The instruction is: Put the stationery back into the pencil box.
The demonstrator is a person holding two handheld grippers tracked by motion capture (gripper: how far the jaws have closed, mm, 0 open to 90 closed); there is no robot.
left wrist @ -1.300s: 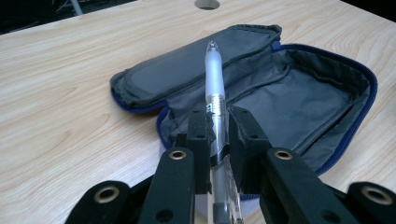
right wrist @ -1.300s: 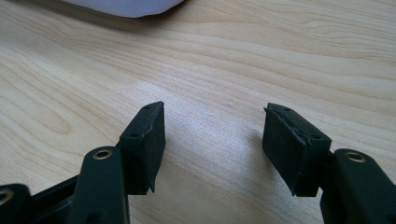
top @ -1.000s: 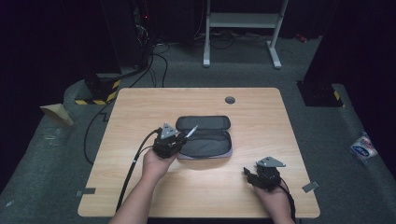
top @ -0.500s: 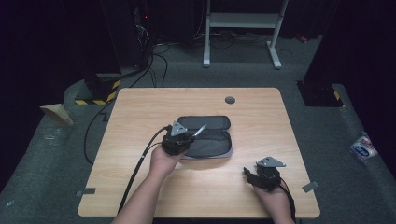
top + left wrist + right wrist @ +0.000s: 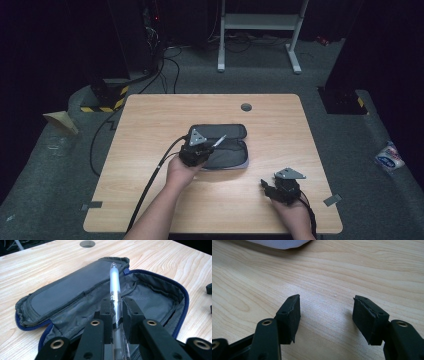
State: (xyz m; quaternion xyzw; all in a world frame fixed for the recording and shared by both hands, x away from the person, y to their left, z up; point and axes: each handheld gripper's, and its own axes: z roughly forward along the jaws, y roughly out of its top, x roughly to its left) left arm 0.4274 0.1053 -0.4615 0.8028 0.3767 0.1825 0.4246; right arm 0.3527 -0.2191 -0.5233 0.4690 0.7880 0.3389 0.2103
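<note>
Your left hand-held gripper [image 5: 115,315] is clamped on a clear pen [image 5: 115,287] above the unzipped pencil case [image 5: 155,300] mid-tabletop [image 5: 150,120]; the pen's back end is hidden behind the jaws. Your right hand-held gripper [image 5: 325,312] rests half open and empty near the front edge, the case cut off at its view's top.

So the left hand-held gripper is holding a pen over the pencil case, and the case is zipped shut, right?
Not quite. The left hand-held gripper does hold the pen over the pencil case, but the case is unzipped and lying open, its grey lining exposed, as the left gripper view shows.
</note>
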